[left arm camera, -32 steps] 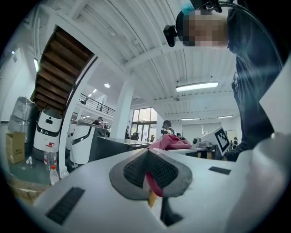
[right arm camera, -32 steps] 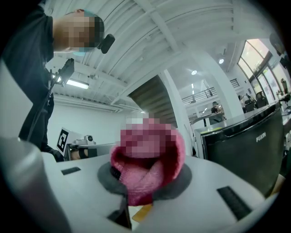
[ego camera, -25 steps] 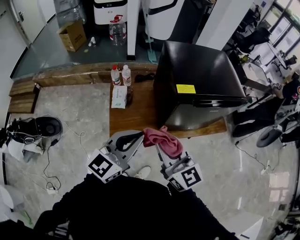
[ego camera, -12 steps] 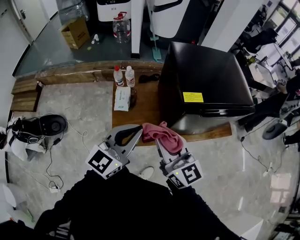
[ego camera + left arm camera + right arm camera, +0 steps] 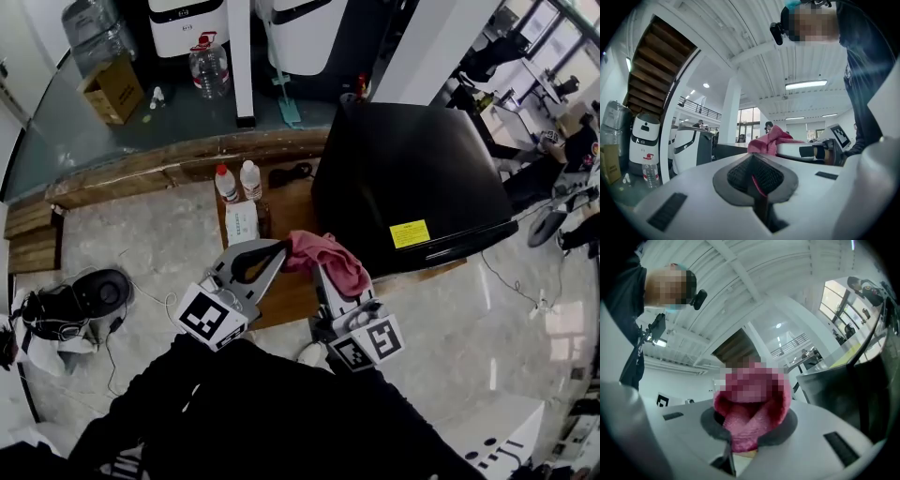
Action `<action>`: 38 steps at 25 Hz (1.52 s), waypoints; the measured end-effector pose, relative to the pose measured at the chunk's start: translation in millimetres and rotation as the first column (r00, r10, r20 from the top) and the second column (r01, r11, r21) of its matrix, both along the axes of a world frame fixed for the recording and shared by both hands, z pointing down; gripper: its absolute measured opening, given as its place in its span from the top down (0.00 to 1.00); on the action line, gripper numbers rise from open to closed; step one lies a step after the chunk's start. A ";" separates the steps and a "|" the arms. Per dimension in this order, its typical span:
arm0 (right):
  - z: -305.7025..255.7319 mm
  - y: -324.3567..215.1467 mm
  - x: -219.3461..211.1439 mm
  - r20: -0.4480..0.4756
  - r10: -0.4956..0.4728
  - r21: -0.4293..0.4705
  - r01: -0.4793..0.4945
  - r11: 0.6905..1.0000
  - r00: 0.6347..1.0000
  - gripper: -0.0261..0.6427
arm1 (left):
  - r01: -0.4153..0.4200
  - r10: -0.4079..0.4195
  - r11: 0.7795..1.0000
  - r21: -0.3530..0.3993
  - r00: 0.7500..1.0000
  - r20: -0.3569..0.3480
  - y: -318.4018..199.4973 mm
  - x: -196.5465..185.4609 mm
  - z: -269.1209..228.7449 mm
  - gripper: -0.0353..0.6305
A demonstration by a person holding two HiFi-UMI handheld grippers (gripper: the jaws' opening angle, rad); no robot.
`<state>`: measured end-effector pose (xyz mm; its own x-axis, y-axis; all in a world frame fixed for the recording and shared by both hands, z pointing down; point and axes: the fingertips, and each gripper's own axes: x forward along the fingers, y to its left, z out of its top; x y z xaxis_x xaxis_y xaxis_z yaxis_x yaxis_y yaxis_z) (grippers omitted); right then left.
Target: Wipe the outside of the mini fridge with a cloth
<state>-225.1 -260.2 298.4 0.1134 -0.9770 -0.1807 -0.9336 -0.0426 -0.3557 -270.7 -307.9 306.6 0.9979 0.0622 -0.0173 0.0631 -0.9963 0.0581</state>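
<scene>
The right gripper point(image 5: 325, 274) clamps a pink cloth point(image 5: 330, 258) just beside the black mini fridge point(image 5: 412, 173), the left gripper point(image 5: 271, 255) closed and empty; wiping looks about to start, with the cloth next needing to be pressed against the fridge.

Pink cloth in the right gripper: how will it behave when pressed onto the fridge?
The pink cloth droops in folds over the right gripper, so it is probably floppy and light. Its fuzzy nap suggests it will drag on the mini fridge rather than slip.
</scene>
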 end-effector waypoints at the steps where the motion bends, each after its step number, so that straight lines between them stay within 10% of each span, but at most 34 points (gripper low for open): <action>1: 2.0 -10.1 3.6 0.025 0.034 0.007 -0.035 0.999 0.999 0.83 | -0.019 0.019 1.000 0.005 1.000 -0.007 -12.6 2.9 0.0 0.94; 19: 27.6 -125.7 156.6 0.369 0.408 0.106 -0.474 0.874 0.835 0.83 | -0.175 0.182 0.976 0.134 0.982 -0.045 -139.8 152.8 -3.5 0.94; 34: 93.5 -138.9 223.6 0.768 0.375 0.082 -0.661 0.746 0.519 0.84 | -0.218 0.218 0.967 0.135 0.976 0.013 -171.2 204.7 24.6 0.94; 38: 106.8 -141.8 226.1 0.798 0.344 0.085 -0.659 0.748 0.494 0.84 | -0.244 0.240 0.962 0.120 0.970 0.048 -171.0 210.6 42.3 0.94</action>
